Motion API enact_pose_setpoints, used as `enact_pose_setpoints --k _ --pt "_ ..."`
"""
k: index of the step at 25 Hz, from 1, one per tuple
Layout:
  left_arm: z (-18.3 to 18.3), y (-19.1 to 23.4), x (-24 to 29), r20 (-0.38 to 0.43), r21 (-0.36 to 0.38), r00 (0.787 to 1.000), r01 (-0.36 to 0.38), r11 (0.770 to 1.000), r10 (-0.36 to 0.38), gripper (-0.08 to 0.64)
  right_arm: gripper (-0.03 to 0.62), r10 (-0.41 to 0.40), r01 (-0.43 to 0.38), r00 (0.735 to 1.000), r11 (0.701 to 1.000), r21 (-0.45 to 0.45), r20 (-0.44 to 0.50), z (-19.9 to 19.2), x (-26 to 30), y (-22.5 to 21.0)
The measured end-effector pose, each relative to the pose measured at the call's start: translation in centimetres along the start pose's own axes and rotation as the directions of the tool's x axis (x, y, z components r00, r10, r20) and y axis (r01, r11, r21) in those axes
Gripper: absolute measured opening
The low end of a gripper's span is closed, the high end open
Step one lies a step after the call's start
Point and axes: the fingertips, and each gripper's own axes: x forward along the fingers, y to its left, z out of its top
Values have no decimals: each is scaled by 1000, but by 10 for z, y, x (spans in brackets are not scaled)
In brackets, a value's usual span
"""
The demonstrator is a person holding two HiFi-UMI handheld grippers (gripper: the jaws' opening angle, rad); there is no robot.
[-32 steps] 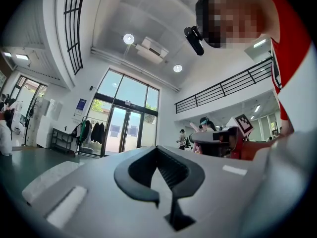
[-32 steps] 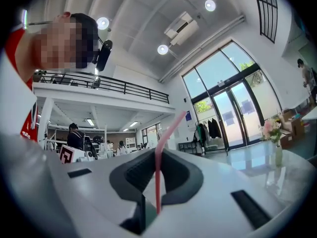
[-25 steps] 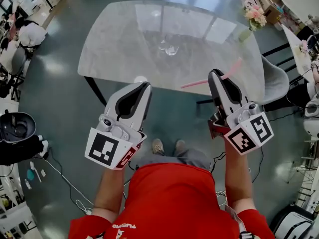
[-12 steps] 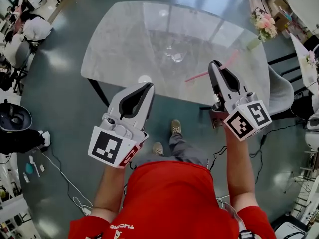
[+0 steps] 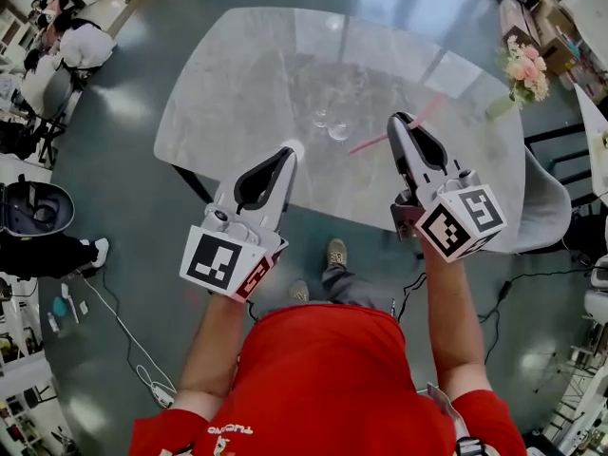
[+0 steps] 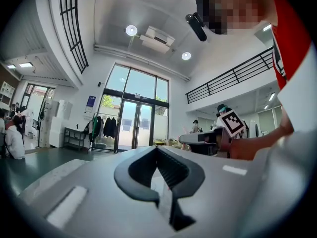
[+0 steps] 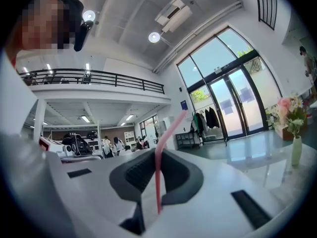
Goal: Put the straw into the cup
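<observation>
Both claws have come forward since a second ago. Their tips were at the counter's near edge and are now out over it, and the straw (image 5: 370, 142) has closed on the cup (image 5: 339, 131). In the head view the straw's nearer end sits just beside the cup, not in it yet.

Straw: pink, thin, held crosswise in the right claw (image 5: 403, 120), which is nipped nearly closed on it. It sticks out on both sides of the jaws, and the right gripper view shows a bend partway along. By the look of it: near weightless, bendy, crushes if pinched hard. The hold is about mid-length, so the free end will likely wobble. A hold nearer the insertion end would aim better, but the light pinch looks right.

Cup: small clear glass, hard to read against the glossy top. A second glass (image 5: 321, 119) stands right beside it, and I can't tell which is the target. Probably light, tippy and breakable, and likely to skate if nudged sideways. Left claw (image 5: 288, 152) is closed with nothing in it, free to steady the cup.

Counter (image 5: 228, 84): grey marbled slab, polished, strong reflections. Flowers (image 5: 527, 65) stand at the far right corner.

Room: big hall with a shiny dark floor (image 5: 123, 188), tall glass doors (image 6: 131, 125) and a railed mezzanine (image 7: 99, 78). People (image 5: 71, 46) are seated off to the left.
</observation>
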Motion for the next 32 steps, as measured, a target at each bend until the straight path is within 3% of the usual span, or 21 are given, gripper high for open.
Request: enact_pose_setpoints --k 9,19,24,32 --pt "-18 13 72 4 15 997 -83 996 83 6 23 56 -56 998 997 48 -7 -21 39 -58" --pt "-37 38 113 -2 32 988 -157 987 157 6 23 154 -152 987 987 49 -35 -50 88 -80" --pt "-48 53 124 -10 15 989 -147 989 147 6 23 158 -157 986 987 33 -57 -63 106 -81" --pt "-63 61 143 -33 -17 996 -80 997 80 6 23 100 -97 985 995 30 -143 -98 118 -91"
